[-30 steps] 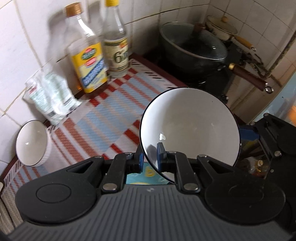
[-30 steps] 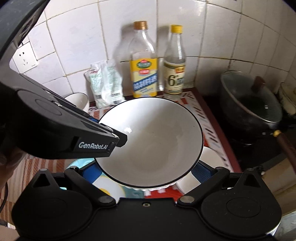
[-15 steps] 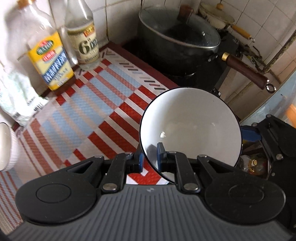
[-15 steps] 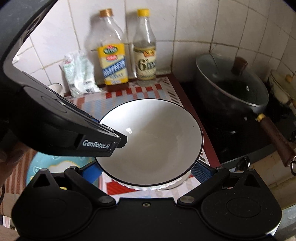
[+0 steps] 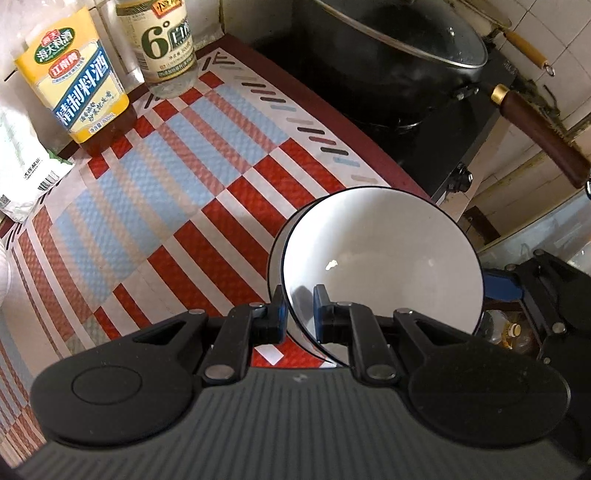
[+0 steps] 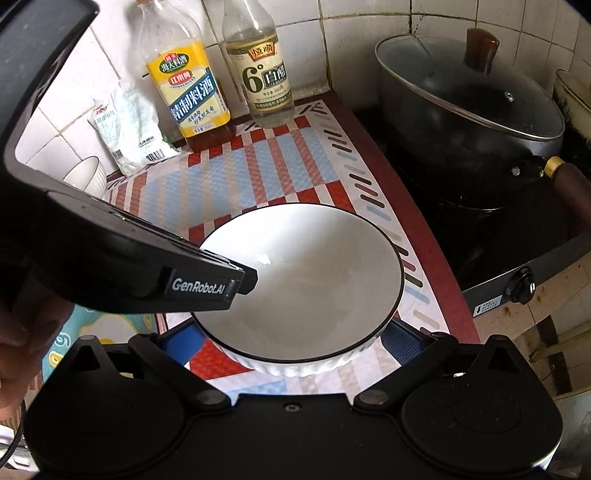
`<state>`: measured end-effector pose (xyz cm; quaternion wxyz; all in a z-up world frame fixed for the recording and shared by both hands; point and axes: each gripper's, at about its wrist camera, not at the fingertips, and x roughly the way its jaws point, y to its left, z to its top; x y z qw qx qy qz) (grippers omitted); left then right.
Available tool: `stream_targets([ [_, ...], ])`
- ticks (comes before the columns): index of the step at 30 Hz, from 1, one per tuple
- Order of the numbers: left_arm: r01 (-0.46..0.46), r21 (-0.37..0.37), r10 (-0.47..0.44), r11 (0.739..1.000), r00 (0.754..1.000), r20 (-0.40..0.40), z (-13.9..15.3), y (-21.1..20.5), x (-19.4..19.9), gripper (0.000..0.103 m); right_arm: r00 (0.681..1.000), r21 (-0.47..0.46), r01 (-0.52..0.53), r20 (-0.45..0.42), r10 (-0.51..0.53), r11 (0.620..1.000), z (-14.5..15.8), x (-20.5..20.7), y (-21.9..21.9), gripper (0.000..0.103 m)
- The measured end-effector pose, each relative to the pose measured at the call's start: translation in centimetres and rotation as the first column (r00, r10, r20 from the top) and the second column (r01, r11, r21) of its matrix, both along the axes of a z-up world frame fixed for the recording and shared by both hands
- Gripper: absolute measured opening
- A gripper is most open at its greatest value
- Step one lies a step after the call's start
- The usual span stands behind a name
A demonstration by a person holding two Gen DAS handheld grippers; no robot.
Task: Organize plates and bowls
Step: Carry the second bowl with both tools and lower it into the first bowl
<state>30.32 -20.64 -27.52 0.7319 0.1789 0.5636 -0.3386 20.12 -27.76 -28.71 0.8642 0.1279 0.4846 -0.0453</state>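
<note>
left gripper (image 6: 236, 284): "GenRobot.AI" | yellow-label bottle (image 6: 192, 92): "精制料酒" | clear bottle (image 6: 264, 79): "6°" | white packet (image 6: 133, 129): print too small to read

white black-rimmed bowl (image 6: 306, 280), red-blue checked mat (image 5: 166, 177)

left wrist view: mounted just behind the left tongs (image 5: 299, 314), facing steeply down and forward over the bench (image 5: 155, 192), very near the white bowl (image 5: 384, 258) at the fingertips, with the yellow-label bottle (image 5: 77, 92) far left and the lidded pot (image 5: 399, 48) top right.

right wrist view: mounted behind the right tongs (image 6: 291, 339), tilted less steeply, facing the tiled wall (image 6: 362, 29), close over the same white bowl (image 6: 306, 277), with the left tongs' body (image 6: 129, 258) crossing from the left.

shared by both: bowl, checked mat (image 6: 236, 177), both bottles, packet (image 6: 129, 125), pot.
</note>
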Motion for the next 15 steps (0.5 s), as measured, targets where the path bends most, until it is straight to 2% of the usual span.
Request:
stream_targets([
  [15, -0.052, 0.022, 0.053, 0.998, 0.997, -0.050, -0.5, -0.7, 0.7, 0.012, 0.992, -0.015, -0.089, -0.089, 0.088, 0.996, -0.4, 1.0, -1.0, 0.102],
])
